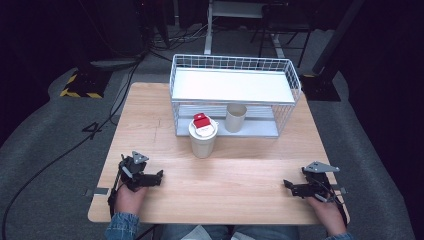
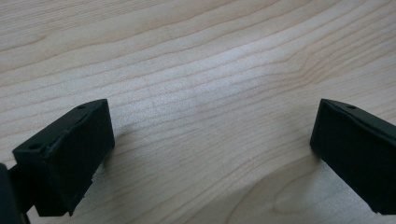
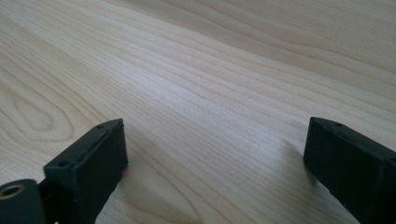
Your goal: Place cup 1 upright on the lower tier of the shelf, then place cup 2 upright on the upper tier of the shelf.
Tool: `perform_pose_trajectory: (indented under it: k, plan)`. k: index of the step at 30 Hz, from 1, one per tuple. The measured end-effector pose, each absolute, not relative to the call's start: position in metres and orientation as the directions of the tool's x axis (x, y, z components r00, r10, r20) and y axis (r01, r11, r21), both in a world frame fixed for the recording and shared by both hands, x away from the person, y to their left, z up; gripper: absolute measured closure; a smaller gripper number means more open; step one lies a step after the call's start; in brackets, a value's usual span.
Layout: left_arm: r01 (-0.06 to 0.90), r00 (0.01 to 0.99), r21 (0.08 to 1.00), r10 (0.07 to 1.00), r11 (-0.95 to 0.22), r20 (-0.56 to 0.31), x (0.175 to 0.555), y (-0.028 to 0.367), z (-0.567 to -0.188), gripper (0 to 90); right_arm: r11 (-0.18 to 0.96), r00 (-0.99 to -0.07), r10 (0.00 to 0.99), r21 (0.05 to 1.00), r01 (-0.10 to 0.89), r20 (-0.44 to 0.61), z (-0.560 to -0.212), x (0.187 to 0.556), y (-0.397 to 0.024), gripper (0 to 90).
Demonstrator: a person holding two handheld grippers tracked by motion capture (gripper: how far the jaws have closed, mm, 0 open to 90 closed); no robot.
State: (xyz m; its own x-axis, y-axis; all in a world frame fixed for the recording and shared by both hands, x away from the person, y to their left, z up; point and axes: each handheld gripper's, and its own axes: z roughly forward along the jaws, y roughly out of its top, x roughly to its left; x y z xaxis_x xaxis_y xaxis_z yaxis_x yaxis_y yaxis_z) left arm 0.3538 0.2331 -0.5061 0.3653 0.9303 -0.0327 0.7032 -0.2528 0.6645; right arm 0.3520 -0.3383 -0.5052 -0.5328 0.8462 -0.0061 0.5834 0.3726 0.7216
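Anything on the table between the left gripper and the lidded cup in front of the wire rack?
No. In the high view, bare wooden table separates the left gripper from the lidded cup.

Left gripper (image 1: 161, 173): black body, grey three-cornered plate on top, black cable at the wrist. Jaws are black blocks with chamfered edges and small screw holes at the tips; one edge is chipped. Right gripper (image 1: 286, 183): same black build, grey plate, thin cables behind; a brass-ringed hole sits by one jaw's base. Sleeves (image 1: 121, 225): blue denim, cuffed at both wrists.
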Motion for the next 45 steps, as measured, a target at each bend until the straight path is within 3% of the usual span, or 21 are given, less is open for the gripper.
perform_pose_trajectory:
  k: [13, 27, 45]
  plan:
    - [0.703, 0.386, 0.658, 0.922, -0.271, -0.033, 0.353, 0.234, -0.505, 0.0, 0.374, -0.533, 0.846, 0.721, 0.584, -0.008, -0.505, 0.352, -0.338, 5.9]
    - [0.643, 0.438, 0.727, 0.894, -0.240, -0.092, 0.344, 0.235, -0.492, 0.0, 0.374, -0.533, 0.846, 0.721, 0.584, -0.007, -0.505, 0.352, -0.338, 5.9]
    - [0.485, 0.559, 0.835, 0.826, -0.261, -0.067, 0.326, 0.216, -0.456, 0.0, 0.374, -0.532, 0.847, 0.721, 0.584, -0.008, -0.505, 0.351, -0.338, 5.9]
